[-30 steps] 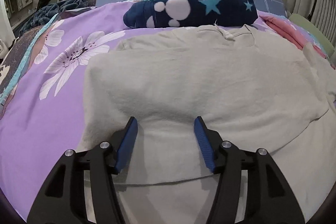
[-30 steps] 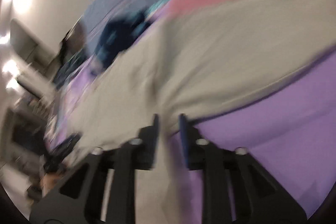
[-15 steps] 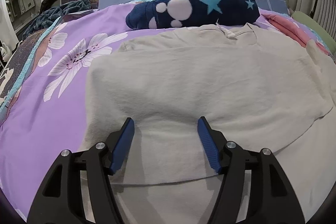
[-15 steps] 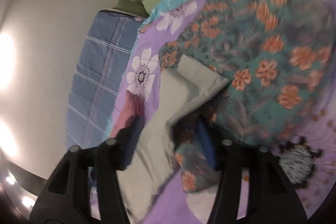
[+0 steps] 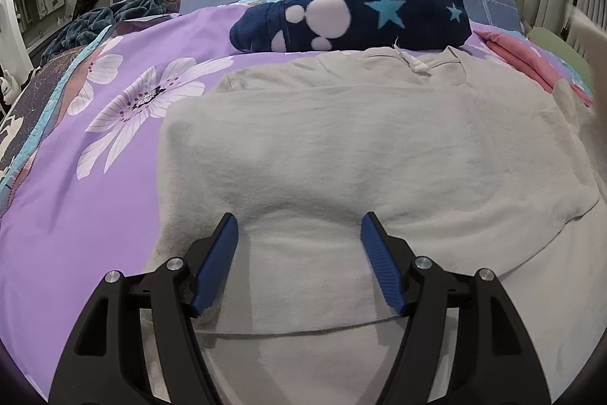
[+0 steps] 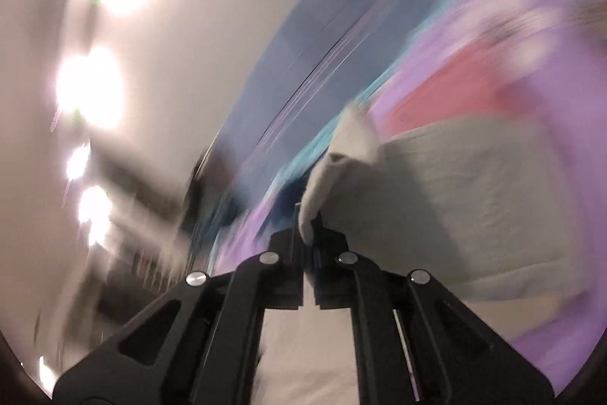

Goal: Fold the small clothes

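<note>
Left wrist view showed the left gripper poised over the beige shirt, which lay on the purple floral bedspread, jaws spread and just widened, nothing pinched. The right gripper had just snapped its jaws together on a fold of the shirt.

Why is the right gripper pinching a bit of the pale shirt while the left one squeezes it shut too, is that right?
Not quite. The left gripper is open, its jaws spread wide over the pale shirt, as the left wrist view shows. The right gripper really is pinching a bit of it.
</note>
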The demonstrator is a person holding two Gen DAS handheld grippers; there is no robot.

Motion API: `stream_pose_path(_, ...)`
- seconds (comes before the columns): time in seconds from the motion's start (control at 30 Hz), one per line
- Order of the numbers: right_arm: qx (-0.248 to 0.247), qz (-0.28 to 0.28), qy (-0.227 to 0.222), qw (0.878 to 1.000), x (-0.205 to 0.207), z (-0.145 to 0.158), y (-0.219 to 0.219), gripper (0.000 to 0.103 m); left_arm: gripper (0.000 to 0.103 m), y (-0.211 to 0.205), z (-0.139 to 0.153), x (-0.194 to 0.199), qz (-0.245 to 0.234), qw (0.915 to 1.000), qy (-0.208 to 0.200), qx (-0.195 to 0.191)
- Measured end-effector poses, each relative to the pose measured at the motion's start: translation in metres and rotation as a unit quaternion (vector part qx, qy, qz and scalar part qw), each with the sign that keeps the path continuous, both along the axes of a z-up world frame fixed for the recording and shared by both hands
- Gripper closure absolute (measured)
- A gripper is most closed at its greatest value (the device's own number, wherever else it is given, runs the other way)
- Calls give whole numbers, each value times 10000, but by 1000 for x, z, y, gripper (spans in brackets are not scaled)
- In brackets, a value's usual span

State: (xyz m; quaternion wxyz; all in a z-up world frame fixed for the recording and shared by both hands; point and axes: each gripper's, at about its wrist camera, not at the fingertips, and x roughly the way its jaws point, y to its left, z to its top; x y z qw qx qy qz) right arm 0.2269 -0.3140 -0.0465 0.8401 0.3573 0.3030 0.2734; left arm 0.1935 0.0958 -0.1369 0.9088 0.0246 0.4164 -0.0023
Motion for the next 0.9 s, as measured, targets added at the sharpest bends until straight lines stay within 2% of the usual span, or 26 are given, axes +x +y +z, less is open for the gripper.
stream_pose_path(0.03,-198,419,45,9989,-2,-11,43,98,33,0,0,0,-8,10000,-1,-20)
stream_pose_path(0.13,-868,1192,371,9884,-2,-49,124,98,32,2,0,0,-32,10000,-4,-84)
stream_pose_path(0.23,-1549,1420,831,9741,-7,-93,165,98,29,2,0,-1,-72,9999,-5,-155)
stream_pose_path(0.33,-1537,1356,966,9740,-10,-108,164,96,26,3,0,0,-116,9997,3,-235)
stream_pose_path(0.47,-1518,1318,904,9754,-13,-113,160,96,24,4,1,0,-148,9993,-5,-330)
stream_pose_path(0.53,-1554,1283,830,9760,-12,-115,154,96,25,8,7,-3,-193,9974,-20,-697)
stream_pose_path(0.57,-1544,1261,795,9767,-14,-116,155,96,25,11,12,-5,-323,9911,4,-1295)
stream_pose_path(0.6,-1496,1249,778,9777,-16,-117,154,96,27,13,16,-6,-508,9809,48,-1875)
stream_pose_path(0.67,-1364,1257,802,9794,-23,-119,153,96,29,5,23,-4,-844,9629,167,-2556)
stream_pose_path(0.77,-1255,1261,800,9808,-23,-120,155,96,29,-16,27,5,-970,9578,270,-2692)
stream_pose_path(0.9,-1253,1250,765,9812,-25,-120,155,96,29,-50,14,23,-1070,9554,653,-2673)
